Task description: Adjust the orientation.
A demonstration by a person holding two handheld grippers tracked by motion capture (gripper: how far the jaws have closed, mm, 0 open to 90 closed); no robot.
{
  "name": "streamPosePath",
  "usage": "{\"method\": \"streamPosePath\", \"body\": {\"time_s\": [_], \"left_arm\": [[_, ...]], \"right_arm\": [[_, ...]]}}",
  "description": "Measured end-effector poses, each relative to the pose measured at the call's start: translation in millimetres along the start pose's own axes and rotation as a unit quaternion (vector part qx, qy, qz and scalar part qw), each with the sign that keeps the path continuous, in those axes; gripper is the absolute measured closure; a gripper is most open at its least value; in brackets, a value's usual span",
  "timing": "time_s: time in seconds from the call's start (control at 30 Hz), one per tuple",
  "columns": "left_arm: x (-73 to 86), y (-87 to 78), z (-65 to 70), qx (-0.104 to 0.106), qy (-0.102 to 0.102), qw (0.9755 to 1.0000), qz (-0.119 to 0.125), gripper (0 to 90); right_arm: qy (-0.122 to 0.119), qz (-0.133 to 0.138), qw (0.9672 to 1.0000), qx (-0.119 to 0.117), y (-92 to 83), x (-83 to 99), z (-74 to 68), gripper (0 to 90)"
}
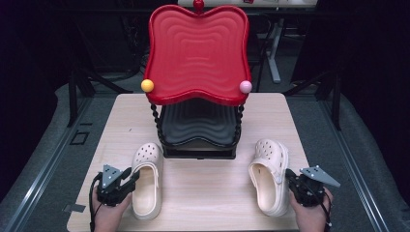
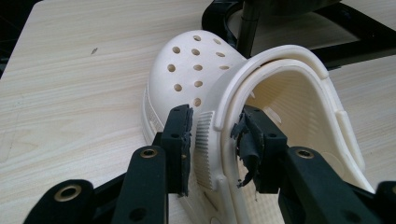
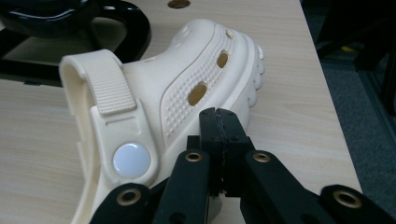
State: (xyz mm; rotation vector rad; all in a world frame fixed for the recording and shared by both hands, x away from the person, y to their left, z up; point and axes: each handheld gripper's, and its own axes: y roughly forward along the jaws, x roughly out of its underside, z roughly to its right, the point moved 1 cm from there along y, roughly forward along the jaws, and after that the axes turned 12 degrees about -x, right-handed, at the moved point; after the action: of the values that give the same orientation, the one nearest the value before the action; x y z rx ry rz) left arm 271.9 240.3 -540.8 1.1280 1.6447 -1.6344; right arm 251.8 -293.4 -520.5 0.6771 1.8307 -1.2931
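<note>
**Two cream clogs on a wooden table, a gripper at each**

From above, a light wooden table (image 1: 203, 193) holds a two-tier stand: a red wavy tray (image 1: 197, 53) over a black tray (image 1: 198, 126). A yellow ball (image 1: 147, 85) and a pink ball (image 1: 245, 87) sit at the red tray's near corners. The left clog (image 1: 146, 180) lies at 7 o'clock from the stand, the right clog (image 1: 270, 175) at 5 o'clock, toes pointing away.

The left gripper view adds close detail: the left gripper (image 2: 214, 140) has its jaws spread either side of the clog's side wall and heel strap, one outside, one inside; whether they press it cannot be told. The right gripper view shows the right gripper (image 3: 218, 140) with jaws pressed together, tips just beside the clog's outer side, near a round white rivet (image 3: 132, 160).

Both hands enter from 6 o'clock, the left hand (image 1: 110, 212) and right hand (image 1: 312, 212) each wrapped around a gripper.
</note>
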Motion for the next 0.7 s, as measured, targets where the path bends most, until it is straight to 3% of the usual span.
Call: {"method": "streamPosePath", "body": {"time_s": [0.03,0.17,0.2,0.23,0.3,0.37,0.5,0.53,0.57,0.6,0.7], "left_arm": [[-0.1,0.1,0.1,0.000,0.001,1.0000,0.000,64.5],[-0.2,0.4,1.3,0.001,0.003,1.0000,-0.002,65.1],[-0.3,0.5,1.3,0.001,0.004,1.0000,-0.002,65.1],[-0.2,0.6,1.4,0.000,0.005,1.0000,-0.002,65.2],[-0.3,0.5,1.3,-0.001,0.006,1.0000,-0.004,65.3],[0.0,0.6,1.2,-0.001,0.004,1.0000,-0.003,65.3],[0.4,0.7,0.6,-0.001,0.004,1.0000,-0.002,65.1],[0.5,0.9,0.4,-0.001,0.003,1.0000,-0.002,65.1],[0.6,1.1,0.2,-0.002,0.003,1.0000,-0.003,65.0],[0.6,1.1,0.2,-0.002,0.003,1.0000,-0.003,64.9],[0.6,1.4,0.3,-0.002,0.001,1.0000,-0.003,64.5]], "right_arm": [[0.000,0.000,1.0000,0.000,0.0,0.0,0.0,90.0],[0.058,-0.021,0.9981,-0.008,7.0,8.3,24.0,90.0],[0.071,-0.024,0.9971,-0.014,9.9,10.6,29.1,90.0],[0.100,-0.027,0.9943,-0.024,16.5,14.8,36.6,90.0],[0.098,-0.040,0.9941,-0.020,18.5,16.4,39.5,90.0],[0.119,-0.042,0.9914,-0.033,23.1,19.8,44.9,90.0],[0.111,-0.025,0.9935,-0.007,14.3,16.1,44.5,90.0],[0.108,-0.009,0.9941,-0.006,11.3,14.3,42.8,90.0],[0.095,0.028,0.9951,-0.004,1.1,8.2,36.6,90.0],[0.095,0.028,0.9951,-0.004,1.1,8.2,36.6,90.0],[0.067,0.074,0.9944,-0.034,-9.6,-3.0,20.8,89.0]]}}
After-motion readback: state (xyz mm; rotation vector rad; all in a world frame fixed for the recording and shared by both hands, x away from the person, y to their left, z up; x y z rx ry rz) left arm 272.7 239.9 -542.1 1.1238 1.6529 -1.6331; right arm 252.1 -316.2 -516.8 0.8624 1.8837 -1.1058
